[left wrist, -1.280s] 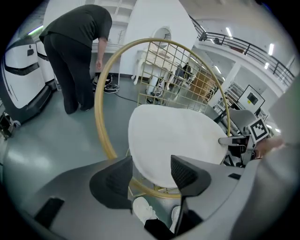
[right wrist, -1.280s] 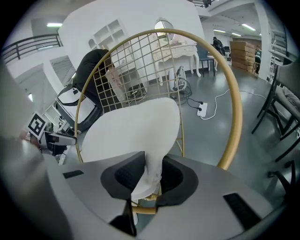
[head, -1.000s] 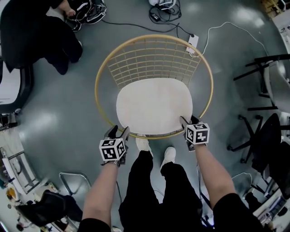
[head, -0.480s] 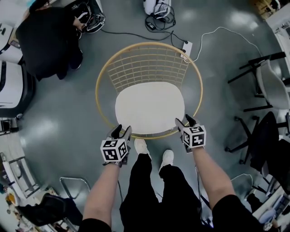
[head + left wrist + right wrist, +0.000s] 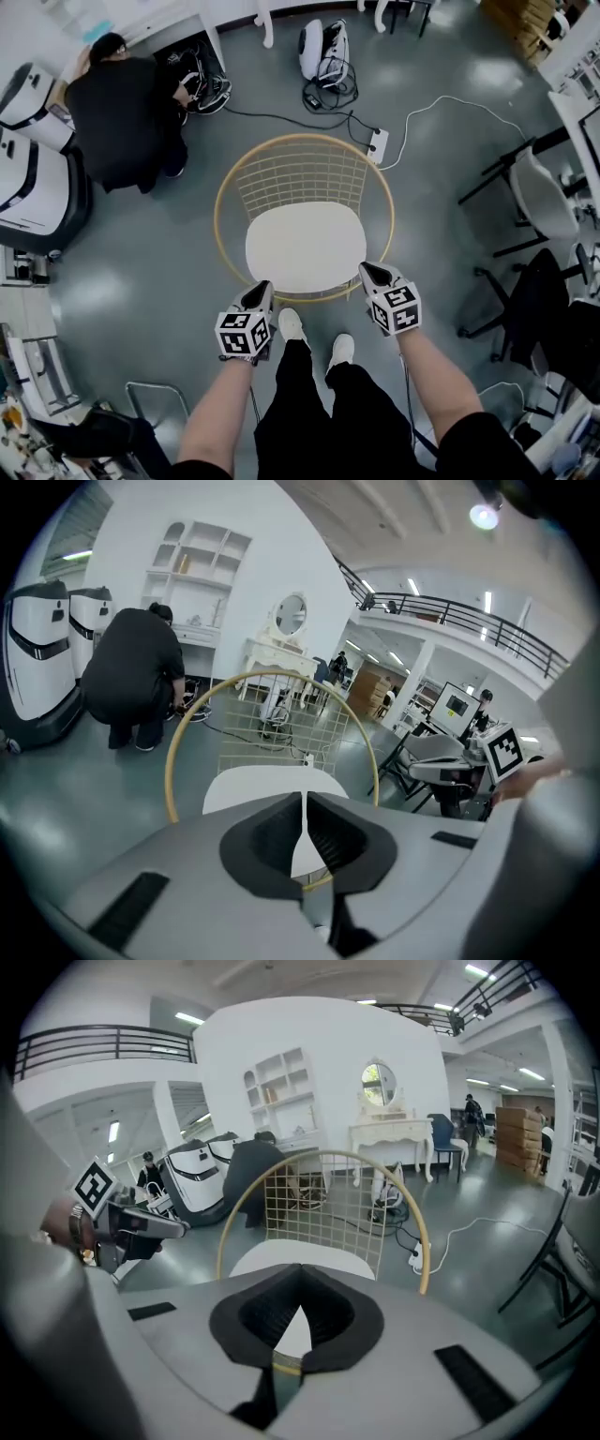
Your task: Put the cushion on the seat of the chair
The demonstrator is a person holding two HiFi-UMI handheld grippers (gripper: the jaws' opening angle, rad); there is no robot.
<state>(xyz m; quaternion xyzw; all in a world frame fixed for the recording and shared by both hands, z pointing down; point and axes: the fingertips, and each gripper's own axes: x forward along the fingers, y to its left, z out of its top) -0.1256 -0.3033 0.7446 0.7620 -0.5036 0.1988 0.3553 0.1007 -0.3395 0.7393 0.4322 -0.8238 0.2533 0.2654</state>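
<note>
**Grey floor, cushion seated: placing looks done**

Grey floor (image 5: 141, 272) spreads round the wire chair (image 5: 298, 173), w/ a person in black (image 5: 117, 112) crouched far left (not your concern). Your cushion (image 5: 305, 248) lies flat on the seat, inside the gold rim. Left gripper (image 5: 262, 291) and right gripper (image 5: 369, 273) hover by the seat's front edge, clear of it. Both have just been closing, jaws now together w/ nothing between. Placing step reads as finished. Next: check the cushion sits centred; prob. no regrasp.
</note>
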